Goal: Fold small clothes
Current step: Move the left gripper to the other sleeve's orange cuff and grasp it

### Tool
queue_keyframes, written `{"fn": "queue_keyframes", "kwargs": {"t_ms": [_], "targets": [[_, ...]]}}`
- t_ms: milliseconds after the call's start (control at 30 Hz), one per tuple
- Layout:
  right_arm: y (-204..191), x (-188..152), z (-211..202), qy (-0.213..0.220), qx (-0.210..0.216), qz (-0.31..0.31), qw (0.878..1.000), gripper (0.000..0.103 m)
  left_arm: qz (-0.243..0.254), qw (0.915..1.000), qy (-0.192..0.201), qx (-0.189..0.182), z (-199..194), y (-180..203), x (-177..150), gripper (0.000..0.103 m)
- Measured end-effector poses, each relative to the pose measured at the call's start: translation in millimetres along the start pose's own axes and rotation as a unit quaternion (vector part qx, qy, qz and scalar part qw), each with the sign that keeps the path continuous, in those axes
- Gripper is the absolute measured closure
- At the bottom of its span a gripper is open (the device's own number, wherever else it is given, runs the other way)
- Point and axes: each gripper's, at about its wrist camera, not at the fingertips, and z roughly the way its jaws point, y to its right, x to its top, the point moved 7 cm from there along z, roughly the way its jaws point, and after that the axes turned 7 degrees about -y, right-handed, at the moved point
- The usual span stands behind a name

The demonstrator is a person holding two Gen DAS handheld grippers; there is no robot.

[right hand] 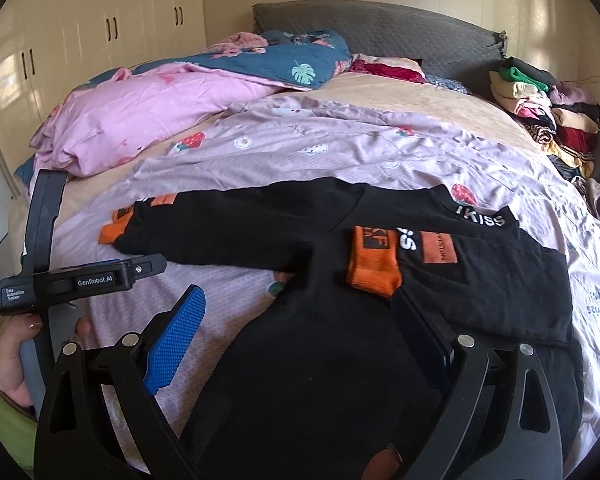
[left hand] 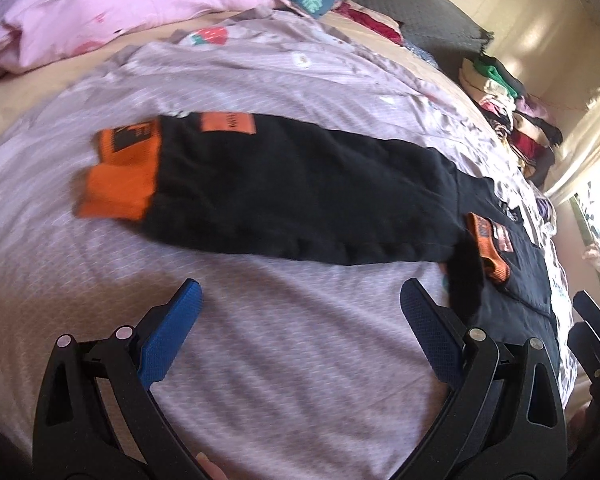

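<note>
A black sweatshirt [right hand: 480, 280] with orange cuffs lies flat on the lilac sheet [left hand: 260, 360]. One sleeve [left hand: 300, 192] stretches out to the left and ends in an orange cuff [left hand: 120, 184]. The other sleeve is folded across the chest, its orange cuff [right hand: 374, 266] beside an orange patch [right hand: 438, 248]. My left gripper [left hand: 300, 316] is open above bare sheet, just short of the stretched sleeve. My right gripper [right hand: 300, 328] is open over the sweatshirt's lower body, gripping nothing. In the right wrist view, a hand [right hand: 12, 360] holds the left gripper [right hand: 154, 265] at the far left.
A pink duvet [right hand: 140, 120] and a blue leaf-print quilt [right hand: 284, 60] are heaped at the head of the bed. A stack of folded clothes [right hand: 548, 120] stands at the right edge by the grey headboard [right hand: 380, 28]. Cream wardrobes [right hand: 100, 32] line the left wall.
</note>
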Motion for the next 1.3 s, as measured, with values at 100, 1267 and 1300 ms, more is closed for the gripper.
{"fn": "queue_keyframes", "kwargs": {"t_ms": [100, 1267, 1300], "targets": [[-2, -2, 2, -0.003, 0.000, 0.001, 1.000, 0.010, -0.007, 0.9999, 0.003, 0.008, -1, -11, 1, 0.010], [62, -20, -17, 0.016, -0.017, 0.094, 0.995, 0.010, -0.039, 0.9923, 0.118, -0.004, -46, -27, 80, 0.100], [65, -21, -19, 0.018, -0.018, 0.097, 0.995, 0.010, -0.030, 0.9920, 0.122, -0.009, -50, -16, 81, 0.100]]}}
